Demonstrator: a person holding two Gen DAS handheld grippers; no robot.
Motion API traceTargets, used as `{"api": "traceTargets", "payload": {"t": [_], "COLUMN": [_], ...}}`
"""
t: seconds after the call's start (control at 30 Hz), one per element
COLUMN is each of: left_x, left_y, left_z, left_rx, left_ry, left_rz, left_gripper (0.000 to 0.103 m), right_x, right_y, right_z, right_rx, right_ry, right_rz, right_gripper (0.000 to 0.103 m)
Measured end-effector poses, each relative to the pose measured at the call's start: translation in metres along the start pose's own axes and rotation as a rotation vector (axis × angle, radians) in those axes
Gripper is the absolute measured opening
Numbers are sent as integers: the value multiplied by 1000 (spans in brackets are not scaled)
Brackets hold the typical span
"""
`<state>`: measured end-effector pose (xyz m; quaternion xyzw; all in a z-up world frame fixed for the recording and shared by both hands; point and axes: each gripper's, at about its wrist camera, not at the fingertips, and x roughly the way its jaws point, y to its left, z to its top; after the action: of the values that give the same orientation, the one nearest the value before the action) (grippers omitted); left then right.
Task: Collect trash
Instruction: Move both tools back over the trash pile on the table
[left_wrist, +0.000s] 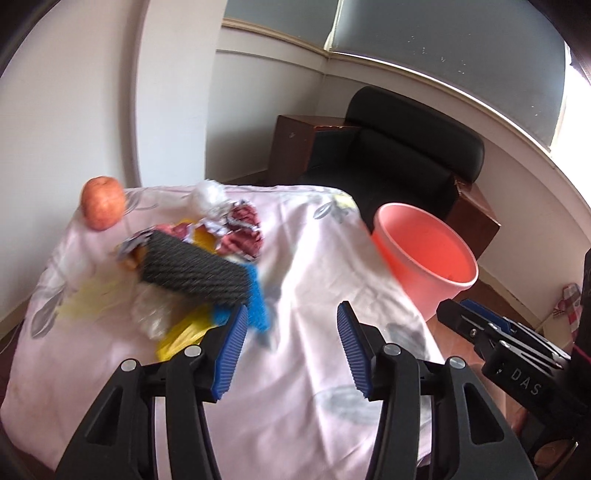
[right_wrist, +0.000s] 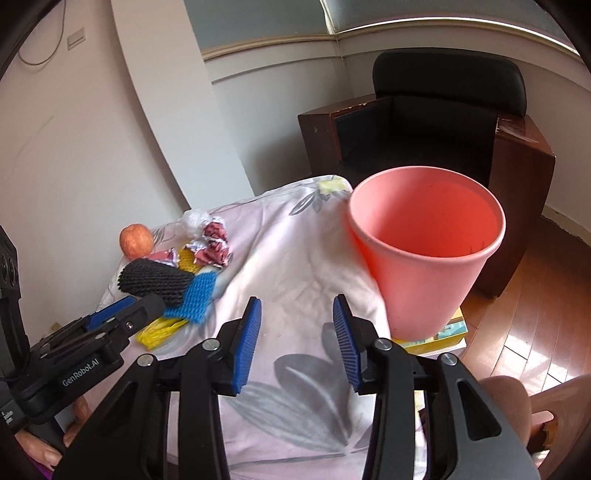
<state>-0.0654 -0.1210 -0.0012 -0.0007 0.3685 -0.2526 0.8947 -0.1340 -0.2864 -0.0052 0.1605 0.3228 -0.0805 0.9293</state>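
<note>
A heap of trash lies on the pink flowered tablecloth (left_wrist: 306, 258): a black foam net sleeve (left_wrist: 192, 267), a blue foam net (left_wrist: 256, 306), yellow net (left_wrist: 181, 338), crumpled red-and-white wrappers (left_wrist: 240, 229) and clear plastic (left_wrist: 208, 195). A pink bin (left_wrist: 424, 254) stands off the table's right edge. My left gripper (left_wrist: 291, 341) is open and empty, just right of the heap. My right gripper (right_wrist: 297, 338) is open and empty over the cloth, left of the bin (right_wrist: 424, 251). The heap also shows in the right wrist view (right_wrist: 184, 273).
An apple (left_wrist: 102, 202) sits at the table's far left corner, behind the heap. The bin rests on a box (right_wrist: 439, 338). A black armchair (right_wrist: 436, 122) stands behind by the wall. Wooden floor (right_wrist: 535, 295) lies to the right.
</note>
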Motion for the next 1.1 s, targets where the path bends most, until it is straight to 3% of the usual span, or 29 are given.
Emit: {"api": "traceTargets", "payload": {"t": [0.37, 0.67, 0.87, 1.1], "left_x": [-16, -38, -53, -60], "left_y": [4, 12, 17, 33], "left_z": [-19, -26, -31, -33], "left_rx": [0, -28, -39, -102], "left_ry": [23, -10, -35, -67], "left_rz": [57, 118, 139, 136], "left_gripper": [55, 55, 61, 69], "right_x": [-4, -11, -18, -16], "right_y": [21, 41, 48, 62], "right_z": [-13, -21, -23, -26], "right_rx": [-30, -81, -89, -147], "right_ry": [4, 2, -14, -2], "right_rz": [40, 72, 80, 134], "right_gripper": [42, 42, 53, 53]}}
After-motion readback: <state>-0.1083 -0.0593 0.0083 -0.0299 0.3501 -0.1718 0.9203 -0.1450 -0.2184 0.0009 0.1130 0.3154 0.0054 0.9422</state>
